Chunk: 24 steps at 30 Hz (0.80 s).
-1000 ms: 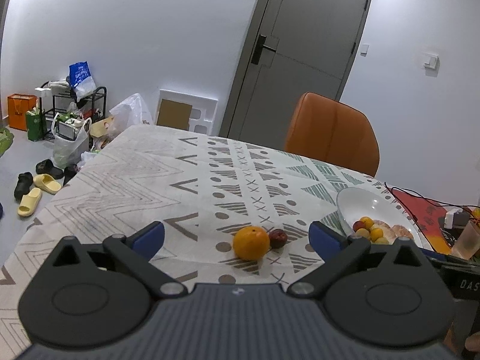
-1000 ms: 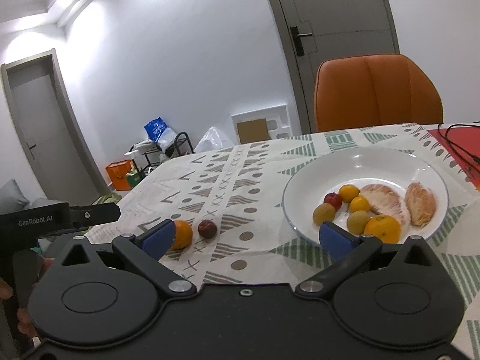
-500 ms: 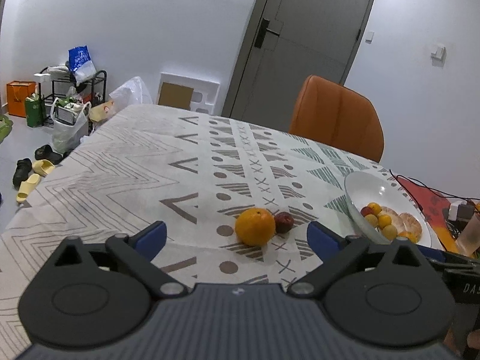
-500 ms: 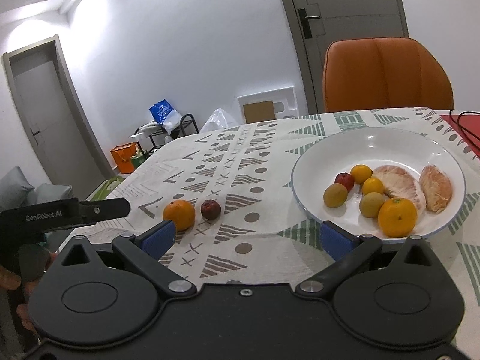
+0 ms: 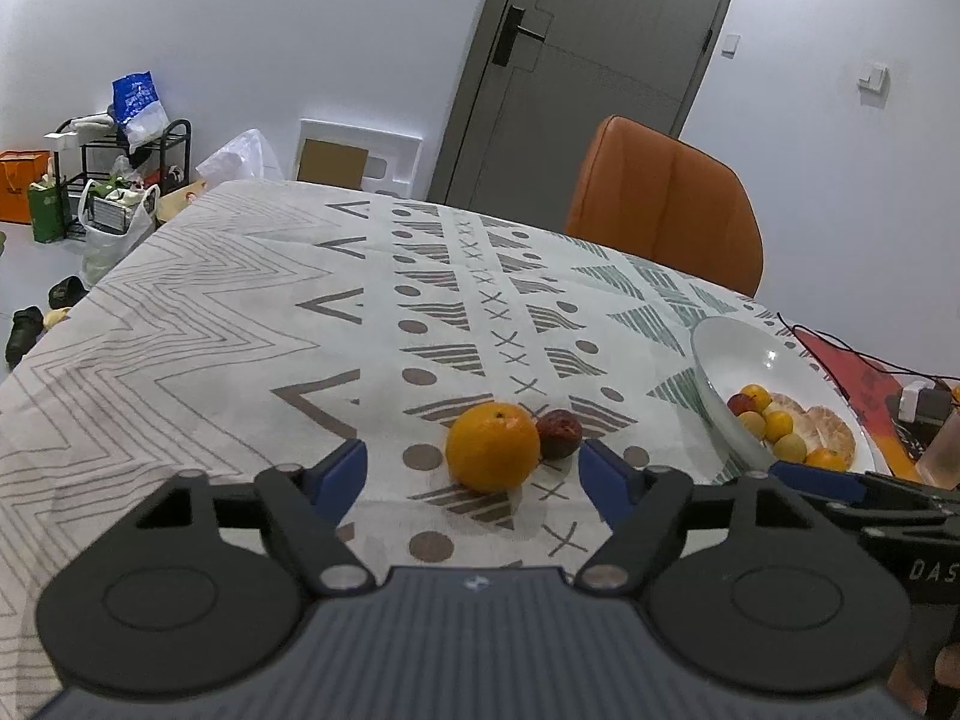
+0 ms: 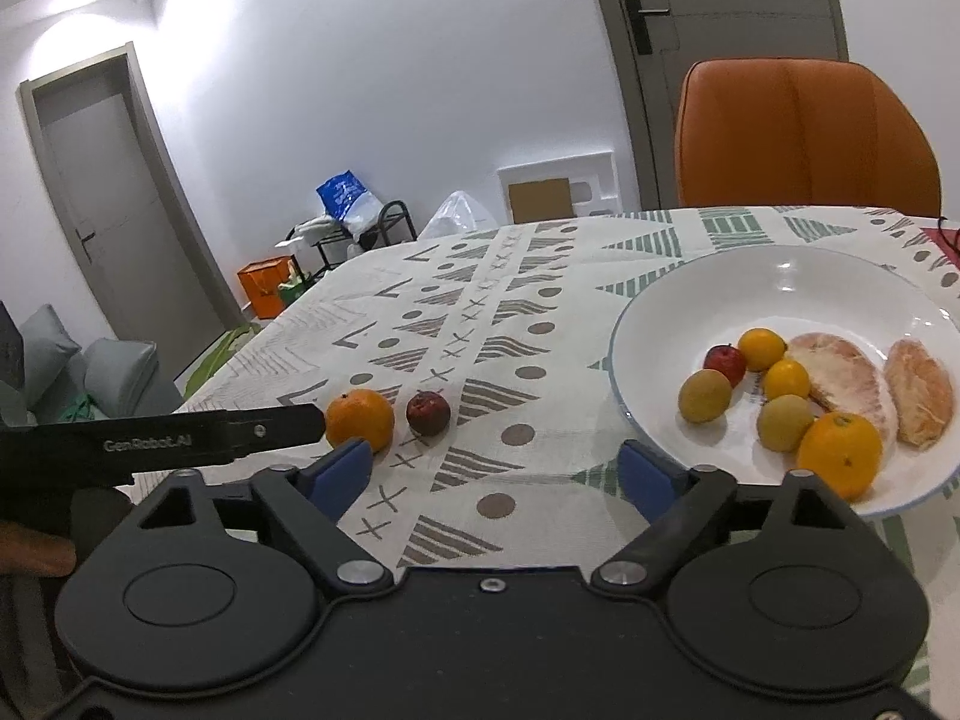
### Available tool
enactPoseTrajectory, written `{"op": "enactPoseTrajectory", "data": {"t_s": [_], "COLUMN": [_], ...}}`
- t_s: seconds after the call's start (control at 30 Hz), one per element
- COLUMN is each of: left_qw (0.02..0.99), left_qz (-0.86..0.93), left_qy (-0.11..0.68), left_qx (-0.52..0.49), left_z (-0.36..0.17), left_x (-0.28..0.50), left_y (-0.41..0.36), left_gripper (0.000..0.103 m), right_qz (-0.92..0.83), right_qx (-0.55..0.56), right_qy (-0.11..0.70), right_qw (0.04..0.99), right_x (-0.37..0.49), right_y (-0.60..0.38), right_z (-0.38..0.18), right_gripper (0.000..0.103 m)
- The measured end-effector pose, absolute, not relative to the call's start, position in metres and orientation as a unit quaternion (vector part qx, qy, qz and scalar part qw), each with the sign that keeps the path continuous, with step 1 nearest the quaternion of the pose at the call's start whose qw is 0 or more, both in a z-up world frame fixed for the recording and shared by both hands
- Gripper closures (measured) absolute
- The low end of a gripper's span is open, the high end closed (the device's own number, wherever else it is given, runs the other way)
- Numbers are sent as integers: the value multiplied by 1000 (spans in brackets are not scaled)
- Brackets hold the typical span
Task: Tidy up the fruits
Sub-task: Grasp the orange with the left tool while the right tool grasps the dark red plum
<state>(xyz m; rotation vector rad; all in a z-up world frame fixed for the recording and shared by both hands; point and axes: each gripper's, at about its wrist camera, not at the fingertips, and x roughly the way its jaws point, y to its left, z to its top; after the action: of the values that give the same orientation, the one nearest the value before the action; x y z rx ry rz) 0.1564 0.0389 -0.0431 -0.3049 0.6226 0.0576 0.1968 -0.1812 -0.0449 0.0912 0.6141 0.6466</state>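
- While its jaws have just been closing, the left tool [image 5: 474,474] stands spread around the orange [image 5: 493,447] on the surface [image 5: 240,312], pads not touching; dark fruit [image 5: 558,434] beside it
- right tool [image 6: 495,471] spread, jaws just been closing, empty; plate [image 6: 780,282] holds other fruits

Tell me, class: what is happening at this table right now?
A person holds a gripper in each hand, sorting fruit. The left gripper, jaws open and just narrowing, is lined up on the orange lying on the tablecloth against a dark red fruit. The right gripper, also open and narrowing, holds nothing. The white plate already holds several fruits and two peeled segments.
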Motion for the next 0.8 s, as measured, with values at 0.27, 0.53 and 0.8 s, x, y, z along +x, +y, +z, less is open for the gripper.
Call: {"op": "enactPoseTrajectory", "data": {"t_s": [0.27, 0.53, 0.8], "left_qw": [936, 928, 929], "left_qz": [26, 14, 27], "left_qy": [318, 338, 332], "left_qx": [-151, -157, -161], "left_z": [-50, -59, -53], "left_x": [173, 188, 189], "left_y": [37, 37, 48], "left_gripper": [40, 63, 63], "right_qz": [327, 342, 357], "right_qx": [26, 16, 7], "right_qy": [306, 319, 330], "right_qw": [894, 884, 874], "right_x": [213, 226, 233], "right_y": [-166, -155, -139], "right_z": [-49, -51, -53], "right_gripper": [28, 44, 46]}}
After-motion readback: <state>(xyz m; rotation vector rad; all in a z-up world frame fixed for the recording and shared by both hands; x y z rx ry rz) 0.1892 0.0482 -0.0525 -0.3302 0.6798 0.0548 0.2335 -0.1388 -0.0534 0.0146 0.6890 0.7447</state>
